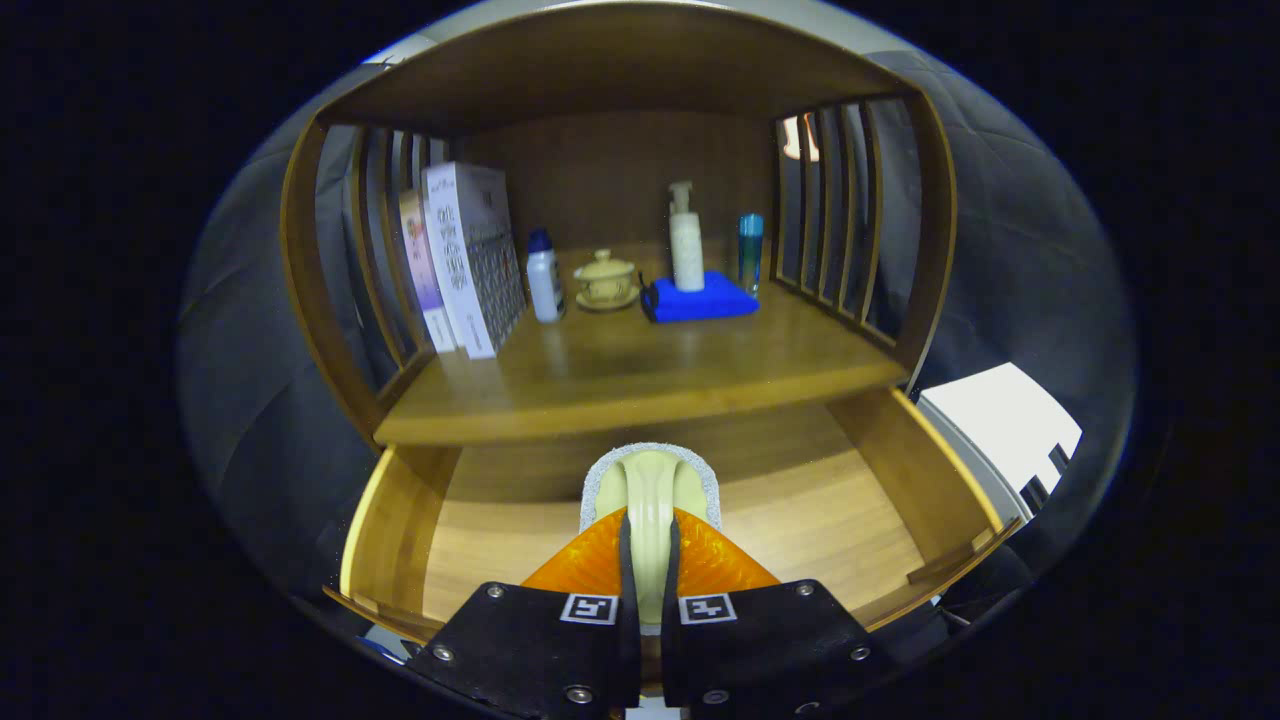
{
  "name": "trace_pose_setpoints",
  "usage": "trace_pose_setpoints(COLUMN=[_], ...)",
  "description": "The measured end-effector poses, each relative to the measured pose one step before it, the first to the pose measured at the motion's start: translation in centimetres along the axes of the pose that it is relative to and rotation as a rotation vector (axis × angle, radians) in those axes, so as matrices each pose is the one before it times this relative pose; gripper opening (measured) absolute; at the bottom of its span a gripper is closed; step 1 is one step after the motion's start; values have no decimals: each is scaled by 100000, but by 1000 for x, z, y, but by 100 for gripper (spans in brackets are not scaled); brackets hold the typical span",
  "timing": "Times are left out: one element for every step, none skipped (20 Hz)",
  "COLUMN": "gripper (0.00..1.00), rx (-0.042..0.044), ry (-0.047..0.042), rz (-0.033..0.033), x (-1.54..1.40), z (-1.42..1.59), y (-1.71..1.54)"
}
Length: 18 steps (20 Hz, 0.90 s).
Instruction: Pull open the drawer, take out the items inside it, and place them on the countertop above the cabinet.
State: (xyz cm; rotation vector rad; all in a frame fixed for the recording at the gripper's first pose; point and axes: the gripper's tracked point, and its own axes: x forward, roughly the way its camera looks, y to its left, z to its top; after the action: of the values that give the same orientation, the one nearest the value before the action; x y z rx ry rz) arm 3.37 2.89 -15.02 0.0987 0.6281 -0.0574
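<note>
So the brush (650, 490), pale with a grey scrubby rim, is pinched in the tongs (650, 560), both fingers pressed on its handle, head sticking out at 12 o'clock. It's held over the pulled-out drawer (850, 520), tongs aimed level and straight ahead at the cabinet. Above the drawer is the desk (640, 390): blue cloth (700, 300) with a pump bottle (686, 240) on it, teal tube (750, 250) at its 3 o'clock, lidded cup (605, 278), small white bottle (544, 278), and boxes (470, 255) at 9.
</note>
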Motion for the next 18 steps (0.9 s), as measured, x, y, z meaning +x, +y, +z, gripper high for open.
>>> trace_pose_setpoints(gripper=[8, 8, 8, 8, 8, 8, 8, 8, 8, 8, 8, 8, 8, 8, 9, 11, 11, 11], rx=[697, 604, 255, -146, -454, -306, -385, -518, -124, -81, -915, -2033, -2722, -2918, -2498, -2629, -2003, -2498], ry=[-2353, -2354, -2200, -1695, -2308, -2144, -1384, -1331, -1787, -2436, -1781, -979, -988, -797, -1184, -589, 252, 139], rz=[258, 292, 317, 833, 495, -707, -304, -76, 627, 1076, 490, 24, -346, -258, -250, 543, 593, 569], x=[-88, -21, 277, 341, 570, 738, 812, 848, 1036, 994, 1101, 947, 1026, 984, 974, 998, 713, 678], z=[1238, 1260, 1129, 1028, 921, 956, 603, 638, 769, 870, 437, 361, 199, 74, 9, -170, -438, -295], y=[115, 156, 80, 151, 60, -197, -147, -68, 103, 229, -20, -145, -138, -154, -40, 98, 285, 164])
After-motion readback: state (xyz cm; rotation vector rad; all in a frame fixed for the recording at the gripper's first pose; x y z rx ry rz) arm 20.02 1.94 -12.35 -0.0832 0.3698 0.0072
